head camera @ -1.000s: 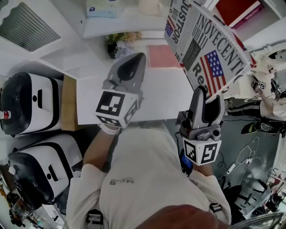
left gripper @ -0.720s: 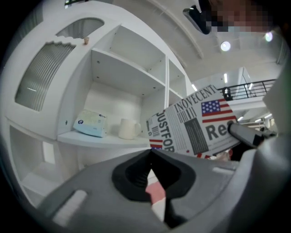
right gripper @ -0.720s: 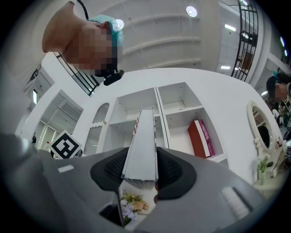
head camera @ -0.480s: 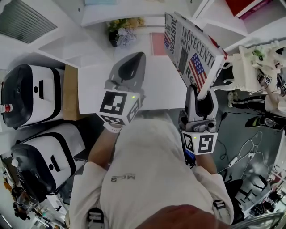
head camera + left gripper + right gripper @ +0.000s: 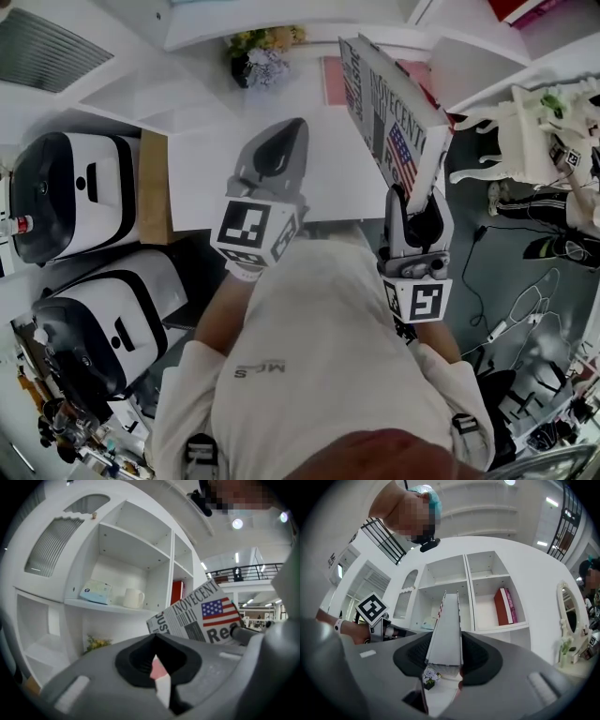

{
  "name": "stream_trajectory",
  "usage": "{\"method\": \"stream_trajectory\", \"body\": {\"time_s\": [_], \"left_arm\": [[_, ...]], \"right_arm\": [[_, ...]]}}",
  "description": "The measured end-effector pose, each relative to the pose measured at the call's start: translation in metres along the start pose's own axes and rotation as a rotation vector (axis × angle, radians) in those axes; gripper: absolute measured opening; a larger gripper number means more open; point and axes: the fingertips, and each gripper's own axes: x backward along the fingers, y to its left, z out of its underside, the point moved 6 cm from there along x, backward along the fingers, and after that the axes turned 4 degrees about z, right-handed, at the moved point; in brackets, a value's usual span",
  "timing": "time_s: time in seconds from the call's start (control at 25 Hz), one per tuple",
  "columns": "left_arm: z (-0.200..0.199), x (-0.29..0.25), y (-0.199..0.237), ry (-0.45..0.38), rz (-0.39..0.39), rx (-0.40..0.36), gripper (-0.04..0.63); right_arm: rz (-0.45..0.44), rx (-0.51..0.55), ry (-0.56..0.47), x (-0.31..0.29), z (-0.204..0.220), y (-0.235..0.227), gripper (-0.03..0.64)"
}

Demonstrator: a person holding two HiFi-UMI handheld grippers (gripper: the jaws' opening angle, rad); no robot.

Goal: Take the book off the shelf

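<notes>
The book (image 5: 389,122) has a newspaper-print cover with a US flag. It stands out in the air in front of the white shelf unit (image 5: 117,606), tilted on edge over the white desk (image 5: 206,169). My right gripper (image 5: 417,202) is shut on its lower edge. In the right gripper view the book's page edge (image 5: 446,630) runs up between the pads of that gripper (image 5: 445,660). My left gripper (image 5: 272,155) hovers over the desk to the left of the book, shut and holding nothing. From the left gripper (image 5: 155,637) the book (image 5: 201,616) shows to the right.
The shelves hold a tissue box (image 5: 96,592), a mug (image 5: 133,598) and red and pink books (image 5: 505,606). A flower pot (image 5: 258,61) sits at the desk's back. Two black-and-white cases (image 5: 66,192) stand at left. A white vanity mirror (image 5: 511,141) and floor cables (image 5: 511,319) are at right.
The book has come away from the shelf toward me and down, turning more edge-on in the right gripper. The left gripper has barely moved.
</notes>
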Motion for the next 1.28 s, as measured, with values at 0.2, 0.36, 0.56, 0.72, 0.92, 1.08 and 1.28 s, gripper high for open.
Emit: {"method": "stream_trajectory", "body": {"time_s": [0.2, 0.36, 0.56, 0.72, 0.92, 1.08, 1.28], "left_arm": [[0.010, 0.003, 0.003, 0.009, 0.000, 0.023, 0.000], [0.020, 0.002, 0.001, 0.025, 0.002, 0.022, 0.000], [0.033, 0.007, 0.002, 0.034, -0.017, 0.027, 0.000], [0.045, 0.010, 0.006, 0.046, -0.029, 0.032, 0.000], [0.061, 0.018, 0.008, 0.052, -0.054, 0.034, 0.000], [0.069, 0.024, 0.012, 0.043, -0.086, 0.009, 0.000], [0.075, 0.030, 0.019, 0.037, -0.106, 0.001, 0.000]], "right_arm": [[0.010, -0.040, 0.077, -0.006, 0.016, 0.006, 0.164], [0.032, -0.079, 0.125, -0.019, 0.029, 0.003, 0.164], [0.039, -0.093, 0.166, -0.034, 0.044, -0.003, 0.164], [0.037, -0.091, 0.207, -0.046, 0.060, -0.007, 0.164], [0.013, -0.055, 0.258, -0.059, 0.078, -0.005, 0.165], [0.013, -0.054, 0.298, -0.065, 0.092, -0.005, 0.166], [0.019, -0.071, 0.326, -0.076, 0.104, -0.005, 0.166]]}}
